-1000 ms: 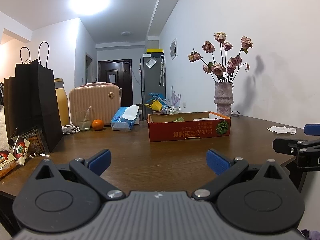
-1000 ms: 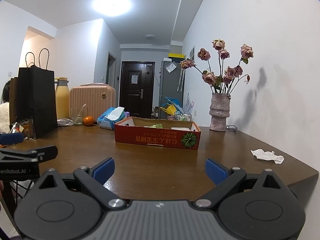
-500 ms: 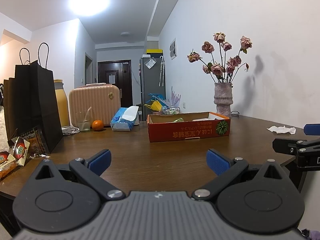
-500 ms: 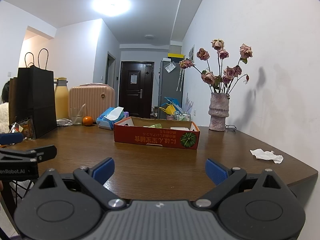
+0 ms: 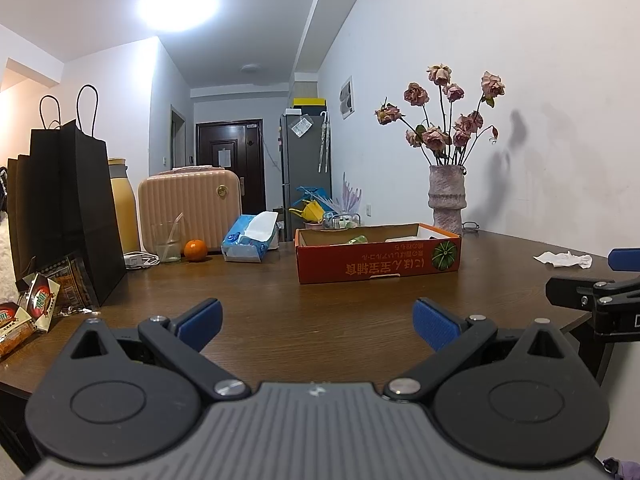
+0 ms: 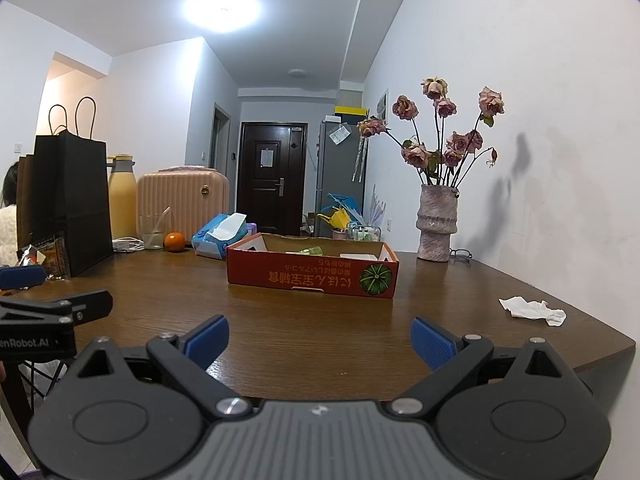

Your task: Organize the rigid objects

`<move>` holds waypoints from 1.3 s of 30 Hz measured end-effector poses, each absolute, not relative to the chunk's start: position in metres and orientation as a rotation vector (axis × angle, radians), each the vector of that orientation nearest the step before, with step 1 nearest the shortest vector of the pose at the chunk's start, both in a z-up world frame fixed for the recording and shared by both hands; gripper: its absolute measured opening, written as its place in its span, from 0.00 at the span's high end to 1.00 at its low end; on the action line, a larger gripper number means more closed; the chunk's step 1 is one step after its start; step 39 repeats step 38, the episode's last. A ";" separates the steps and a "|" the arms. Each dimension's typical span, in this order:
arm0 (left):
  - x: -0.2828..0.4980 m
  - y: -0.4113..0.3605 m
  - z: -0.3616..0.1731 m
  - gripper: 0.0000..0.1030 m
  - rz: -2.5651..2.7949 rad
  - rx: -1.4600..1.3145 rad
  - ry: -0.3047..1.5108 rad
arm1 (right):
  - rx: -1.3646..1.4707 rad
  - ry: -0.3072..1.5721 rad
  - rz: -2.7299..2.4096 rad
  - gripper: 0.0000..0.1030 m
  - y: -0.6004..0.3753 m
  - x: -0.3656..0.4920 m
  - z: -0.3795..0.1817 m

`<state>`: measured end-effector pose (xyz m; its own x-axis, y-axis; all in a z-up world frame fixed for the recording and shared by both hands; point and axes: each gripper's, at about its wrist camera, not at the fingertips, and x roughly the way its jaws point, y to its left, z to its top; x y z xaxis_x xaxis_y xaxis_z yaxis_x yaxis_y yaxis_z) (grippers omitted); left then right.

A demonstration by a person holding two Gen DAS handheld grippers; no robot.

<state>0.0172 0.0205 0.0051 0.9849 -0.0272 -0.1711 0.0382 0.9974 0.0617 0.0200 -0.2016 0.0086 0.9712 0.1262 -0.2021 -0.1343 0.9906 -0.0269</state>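
Red cardboard box [image 5: 378, 258] lies near the middle of the tabletop [image 5: 280, 320], long axis running across both views, a few items inside. Left tongs [image 5: 316, 318] and right tongs [image 6: 320, 338] hover at the near edge, both spread wide and empty. Box sits straight ahead of the right tongs, ahead and slightly right of the left; neither is clearly nearer.

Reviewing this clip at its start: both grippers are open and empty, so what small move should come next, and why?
Probably advance the left gripper toward the orange by the glass. Both it and the right gripper hang open and empty short of the red box, and the orange lies loose outside it.
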 end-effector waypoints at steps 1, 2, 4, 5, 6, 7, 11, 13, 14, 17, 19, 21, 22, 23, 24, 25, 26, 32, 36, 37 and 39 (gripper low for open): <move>0.017 0.020 0.005 0.00 -0.034 0.065 0.171 | -0.040 0.201 0.131 0.05 -0.202 0.020 0.009; 0.017 0.020 0.005 0.00 -0.033 0.065 0.171 | -0.040 0.201 0.131 0.05 -0.202 0.020 0.009; 0.017 0.021 0.005 0.00 -0.032 0.065 0.169 | -0.041 0.201 0.131 0.05 -0.202 0.020 0.009; 0.017 0.020 0.005 0.00 -0.032 0.065 0.169 | -0.040 0.201 0.131 0.05 -0.202 0.020 0.009; 0.017 0.020 0.005 0.00 -0.031 0.065 0.169 | -0.040 0.201 0.131 0.05 -0.202 0.020 0.009; 0.017 0.020 0.005 0.00 -0.031 0.065 0.169 | -0.040 0.202 0.131 0.05 -0.202 0.020 0.009; 0.017 0.020 0.005 0.00 -0.033 0.065 0.169 | -0.038 0.204 0.128 0.05 -0.204 0.021 0.007; 0.017 0.020 0.005 0.00 -0.033 0.066 0.169 | -0.038 0.204 0.128 0.05 -0.204 0.022 0.007; 0.017 0.020 0.005 0.00 -0.032 0.065 0.169 | -0.038 0.205 0.128 0.05 -0.205 0.022 0.007; 0.017 0.020 0.005 0.00 -0.035 0.065 0.173 | -0.038 0.207 0.127 0.05 -0.205 0.022 0.007; 0.017 0.019 0.005 0.00 -0.037 0.065 0.174 | -0.040 0.212 0.125 0.05 -0.205 0.022 0.005; 0.017 0.019 0.005 0.00 -0.037 0.065 0.174 | -0.039 0.214 0.125 0.05 -0.206 0.022 0.005; 0.017 0.019 0.005 0.00 -0.036 0.064 0.175 | -0.039 0.213 0.125 0.05 -0.206 0.022 0.005; 0.017 0.019 0.005 0.00 -0.036 0.064 0.174 | -0.040 0.212 0.124 0.05 -0.206 0.022 0.005; 0.017 0.019 0.005 0.00 -0.036 0.063 0.175 | -0.041 0.211 0.123 0.05 -0.206 0.022 0.004; 0.017 0.019 0.005 0.00 -0.036 0.063 0.177 | -0.041 0.211 0.122 0.05 -0.206 0.022 0.004; 0.017 0.018 0.005 0.00 -0.036 0.063 0.176 | -0.040 0.211 0.123 0.05 -0.206 0.022 0.004; 0.017 0.018 0.006 0.00 -0.034 0.063 0.175 | -0.041 0.211 0.123 0.05 -0.206 0.022 0.004; 0.017 0.017 0.007 0.00 -0.031 0.062 0.176 | -0.040 0.212 0.123 0.05 -0.206 0.022 0.004; 0.017 0.017 0.007 0.00 -0.030 0.060 0.175 | -0.040 0.211 0.123 0.05 -0.206 0.022 0.004; 0.016 0.017 0.007 0.00 -0.034 0.060 0.173 | -0.040 0.211 0.123 0.05 -0.206 0.022 0.004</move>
